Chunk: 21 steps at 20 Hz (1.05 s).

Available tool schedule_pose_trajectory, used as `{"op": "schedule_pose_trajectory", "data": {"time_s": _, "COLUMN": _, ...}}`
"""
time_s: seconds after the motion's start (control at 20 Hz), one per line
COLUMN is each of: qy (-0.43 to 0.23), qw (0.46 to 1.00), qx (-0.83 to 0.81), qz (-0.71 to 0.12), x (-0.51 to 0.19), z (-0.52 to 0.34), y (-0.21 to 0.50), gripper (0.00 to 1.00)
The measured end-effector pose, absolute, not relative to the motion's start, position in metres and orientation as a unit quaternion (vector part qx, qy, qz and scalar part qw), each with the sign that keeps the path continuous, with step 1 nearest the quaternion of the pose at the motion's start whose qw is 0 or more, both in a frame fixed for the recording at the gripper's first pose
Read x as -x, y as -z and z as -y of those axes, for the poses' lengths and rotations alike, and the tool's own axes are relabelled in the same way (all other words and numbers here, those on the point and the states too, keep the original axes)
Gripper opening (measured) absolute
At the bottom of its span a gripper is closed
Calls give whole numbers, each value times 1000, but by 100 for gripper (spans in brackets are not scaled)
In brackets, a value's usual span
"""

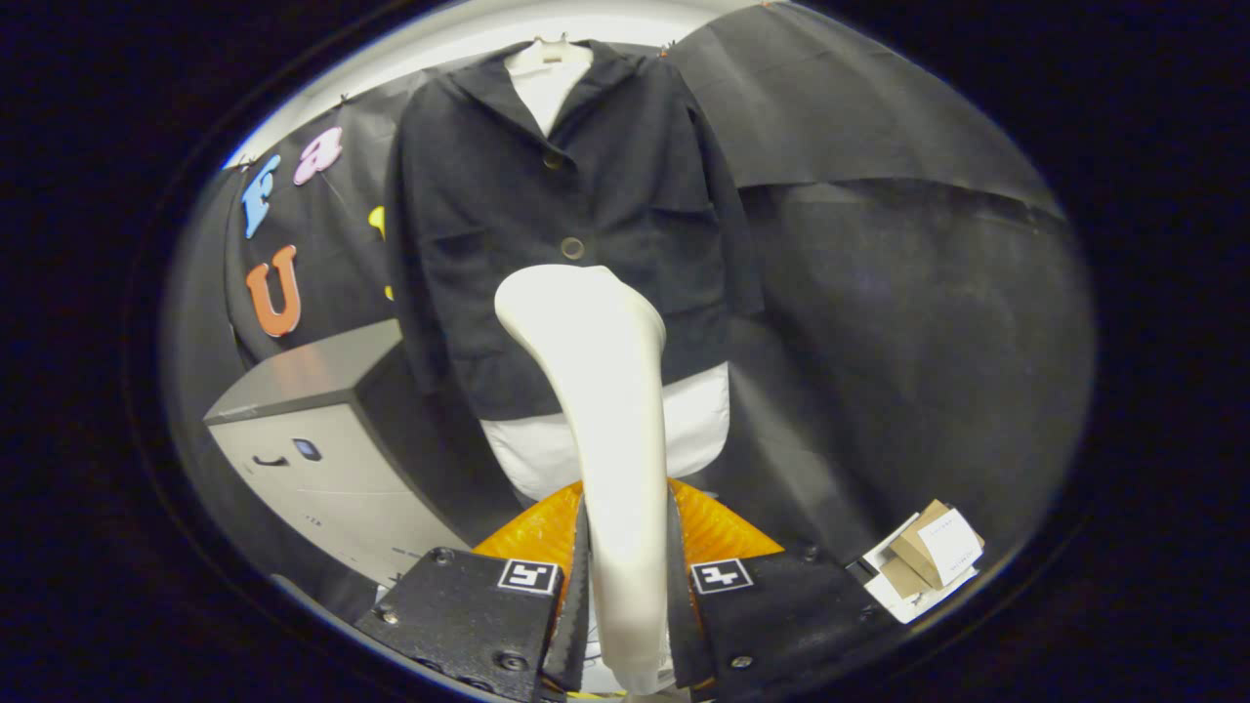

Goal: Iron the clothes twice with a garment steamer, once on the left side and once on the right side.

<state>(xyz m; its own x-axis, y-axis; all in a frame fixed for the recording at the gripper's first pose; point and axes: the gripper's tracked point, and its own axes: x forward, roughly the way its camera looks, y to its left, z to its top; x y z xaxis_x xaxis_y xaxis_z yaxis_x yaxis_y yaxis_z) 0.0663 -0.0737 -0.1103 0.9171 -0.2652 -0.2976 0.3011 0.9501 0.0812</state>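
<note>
With our gripper (625, 586) clamped on the white garment steamer (596, 391), whose head rises ahead of the fingers before the hanging dark jacket (586, 195), we judge a slow, straight stroke down one side works best.

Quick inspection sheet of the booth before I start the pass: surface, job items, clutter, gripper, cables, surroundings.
Surface: nothing seen.
Job's things: dark jacket hangs on a hanger over a white shirt; white steamer is upright between the fingers, its head in front of the jacket's lower front.
Clutter: small cardboard boxes beside the right finger.
Gripper: gripper shut on the steamer's handle.
Cables: nothing seen.
Surroundings: grey cabinet beside the jacket; black cloth wall behind.
</note>
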Motion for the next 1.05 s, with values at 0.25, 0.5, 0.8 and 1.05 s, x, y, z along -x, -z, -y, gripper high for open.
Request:
{"op": "schedule_pose_trajectory", "data": {"time_s": 0.25, "qy": 129, "qw": 987, "qx": -47, "qz": -83, "x": -1, "z": 18, "y": 55, "gripper": 36}}
{"op": "schedule_pose_trajectory", "data": {"time_s": 0.5, "qy": 102, "qw": 994, "qx": -34, "qz": -36, "x": 50, "z": -33, "y": 4, "gripper": 36}}
{"op": "schedule_pose_trajectory", "data": {"time_s": 0.8, "qy": 67, "qw": 997, "qx": -26, "qz": -7, "x": 98, "z": -69, "y": -38, "gripper": 36}}
{"op": "schedule_pose_trajectory", "data": {"time_s": 1.05, "qy": 31, "qw": 999, "qx": -25, "qz": 27, "x": 122, "z": -77, "y": -71, "gripper": 36}}
